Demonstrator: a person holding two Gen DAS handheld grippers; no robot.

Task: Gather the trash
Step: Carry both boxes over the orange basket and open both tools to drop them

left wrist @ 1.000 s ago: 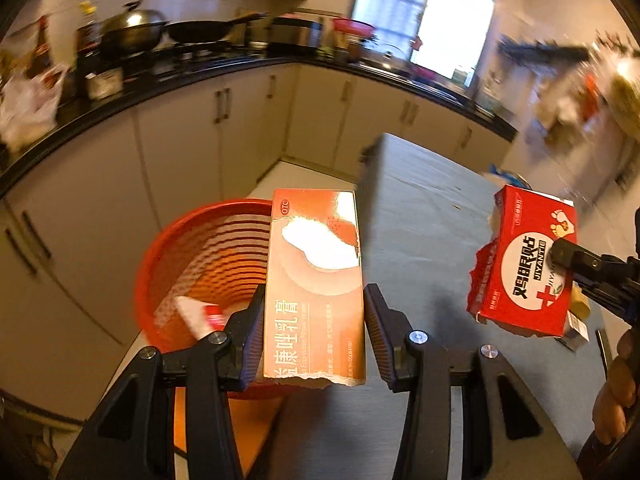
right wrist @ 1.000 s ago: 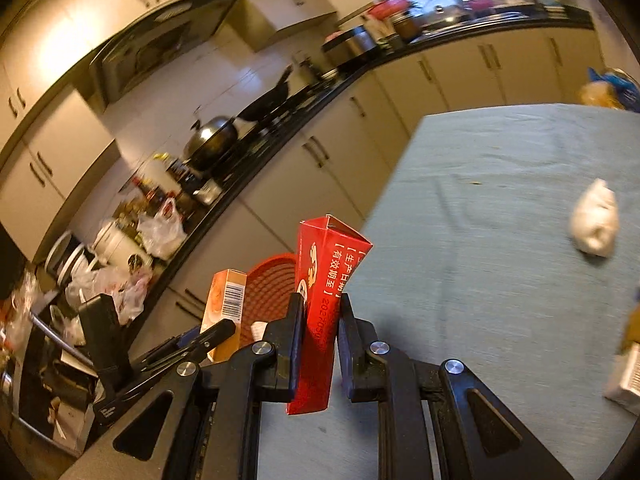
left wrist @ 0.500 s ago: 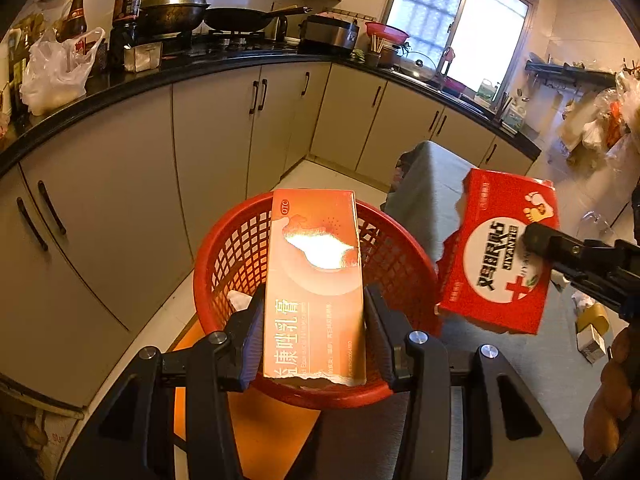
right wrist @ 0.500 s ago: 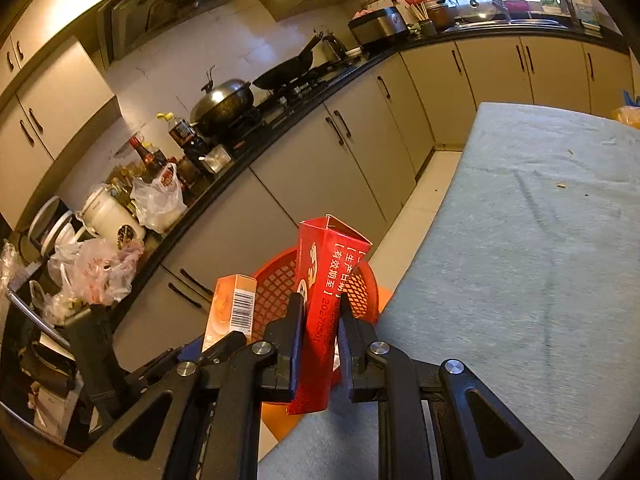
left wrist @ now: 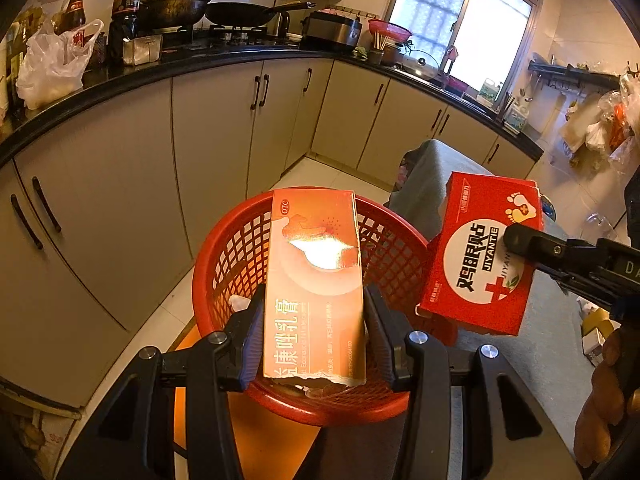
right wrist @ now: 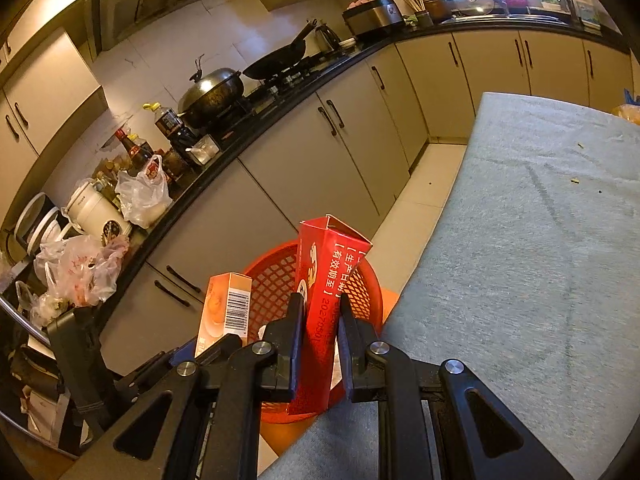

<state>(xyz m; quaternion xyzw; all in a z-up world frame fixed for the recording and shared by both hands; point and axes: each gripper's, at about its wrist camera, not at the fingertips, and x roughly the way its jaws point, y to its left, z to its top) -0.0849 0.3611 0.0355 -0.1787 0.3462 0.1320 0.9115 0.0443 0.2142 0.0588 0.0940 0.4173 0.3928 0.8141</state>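
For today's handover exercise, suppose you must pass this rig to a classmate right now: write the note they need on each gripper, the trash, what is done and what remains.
Left gripper: shut on the orange box, held above the red basket.
Right gripper: shut on the red box, held edge-on at the table side of the basket, over its rim.
Basket: on the floor beside the table, with some white scraps already inside.
Done: both boxes picked up and brought to the basket.
Left: open both grippers to drop the boxes in, then check the table for more; a small yellow box lies there.
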